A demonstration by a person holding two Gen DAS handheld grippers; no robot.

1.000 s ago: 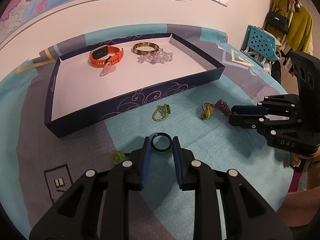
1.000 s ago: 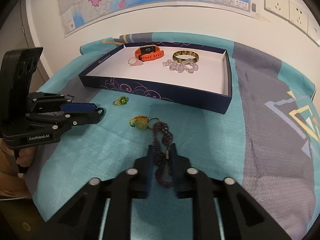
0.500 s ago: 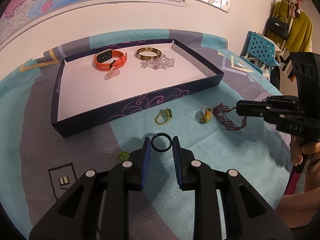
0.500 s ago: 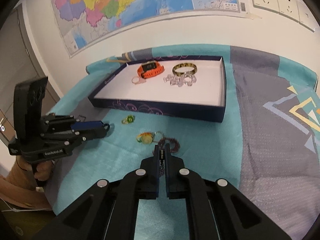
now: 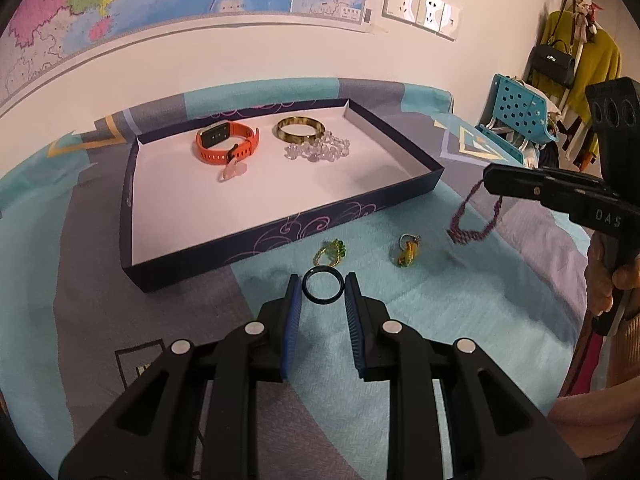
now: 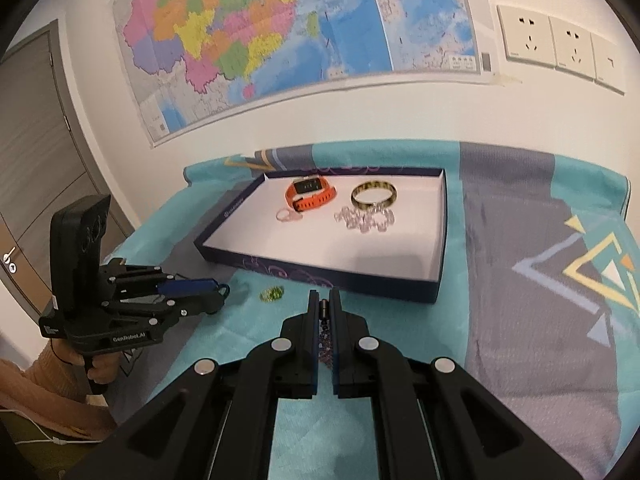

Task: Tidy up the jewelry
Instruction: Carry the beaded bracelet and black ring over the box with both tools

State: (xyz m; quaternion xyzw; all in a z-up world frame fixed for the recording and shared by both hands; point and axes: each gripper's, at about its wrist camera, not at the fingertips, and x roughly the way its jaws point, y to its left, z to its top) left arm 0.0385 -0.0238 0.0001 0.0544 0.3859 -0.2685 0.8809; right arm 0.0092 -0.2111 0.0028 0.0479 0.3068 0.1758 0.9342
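The right gripper (image 5: 490,178) is now lifting the purple beaded bracelet (image 5: 472,220) clear of the teal-and-grey tablecloth (image 5: 500,320), its fingers clamped on the strand near the clasp; a second ago the bracelet was still lying on the cloth beside the yellow charm (image 5: 408,254). The loop is hanging free just off the tray's front right corner, and the navy tray (image 5: 248,248) is sitting toward the table's far edge.

The left gripper (image 5: 322,288) is holding a dark blue ring (image 5: 322,287) between its blue pads, closed onto the ring's sides just as it was a second ago, hovering above the cloth near the tray's front wall.

Already lying in the tray are an orange smartwatch (image 5: 226,142), a tortoiseshell bangle (image 5: 300,128), a clear crystal bracelet (image 5: 318,151) and a small pink ring (image 5: 232,170), all gathered near the far wall. A green beaded ring (image 5: 331,251) and the yellow charm are waiting on the cloth in front of the tray.

With both pieces in hand, the next step appears to be carrying them over the front wall.
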